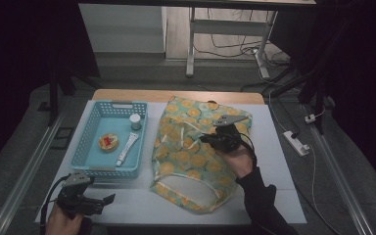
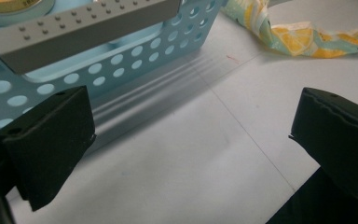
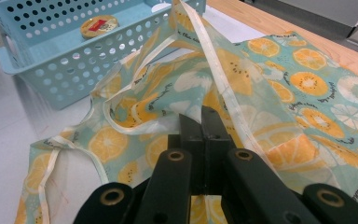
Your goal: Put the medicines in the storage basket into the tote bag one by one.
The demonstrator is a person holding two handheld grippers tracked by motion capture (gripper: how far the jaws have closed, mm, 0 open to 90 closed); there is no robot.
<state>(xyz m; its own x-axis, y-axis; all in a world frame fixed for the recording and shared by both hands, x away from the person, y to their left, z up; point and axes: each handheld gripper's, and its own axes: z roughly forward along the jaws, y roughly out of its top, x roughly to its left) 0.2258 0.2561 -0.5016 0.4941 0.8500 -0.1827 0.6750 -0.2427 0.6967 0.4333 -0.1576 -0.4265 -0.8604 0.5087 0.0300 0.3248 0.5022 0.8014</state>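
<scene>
Jaws of my right gripper [image 3: 200,122] are clamped on the fruit-print bag [image 1: 196,152], lifting its fabric to open it; left gripper [image 2: 191,140] jaws stand apart, basket [image 2: 121,60] just ahead.

Blk grippers [image 1: 206,138], grey plates, blk sleeve [image 1: 262,196]

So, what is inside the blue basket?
The blue basket holds a round yellow-lidded tin, a white tube and a small white-capped jar. Its near wall hides some of the floor.
</scene>
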